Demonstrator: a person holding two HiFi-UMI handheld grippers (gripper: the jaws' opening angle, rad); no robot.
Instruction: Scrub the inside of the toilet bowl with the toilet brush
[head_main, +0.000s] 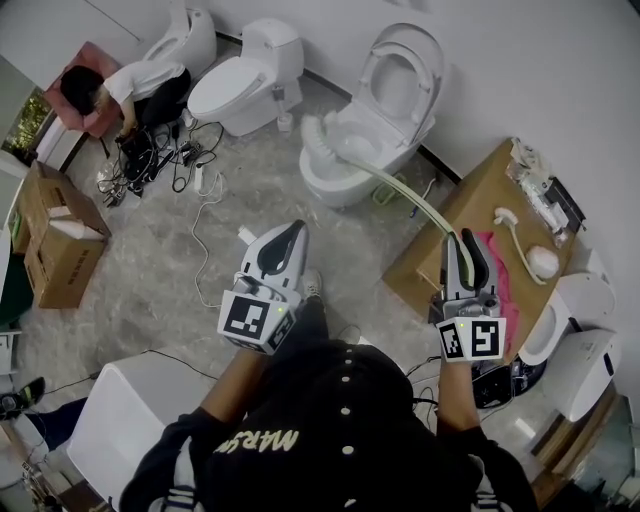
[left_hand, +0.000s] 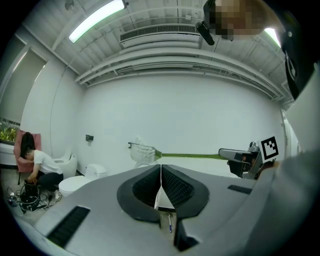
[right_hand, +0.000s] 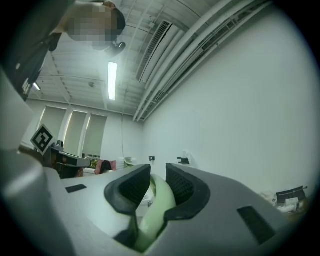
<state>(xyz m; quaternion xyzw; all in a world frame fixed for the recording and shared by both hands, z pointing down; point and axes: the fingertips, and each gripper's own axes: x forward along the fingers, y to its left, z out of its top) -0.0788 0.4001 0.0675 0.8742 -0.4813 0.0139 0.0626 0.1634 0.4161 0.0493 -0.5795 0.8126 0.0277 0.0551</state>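
A white toilet (head_main: 372, 120) with its lid and seat raised stands against the far wall. The toilet brush has a pale green handle (head_main: 405, 195) and a white bristle head (head_main: 318, 138) that hangs over the bowl's left rim. My right gripper (head_main: 466, 250) is shut on the handle's near end; in the right gripper view the green handle (right_hand: 155, 202) fills the gap between the jaws. My left gripper (head_main: 288, 243) is shut on nothing, held over the floor to the left. The left gripper view shows the brush head (left_hand: 142, 152) and handle (left_hand: 192, 156) held level.
Two more toilets (head_main: 240, 80) stand at the back left, where a person (head_main: 115, 90) crouches over tangled cables (head_main: 165, 155). A cardboard box (head_main: 55, 235) sits at left. A brown cardboard surface (head_main: 480, 210) with a shower head (head_main: 525, 245) and pink cloth (head_main: 500, 275) lies right.
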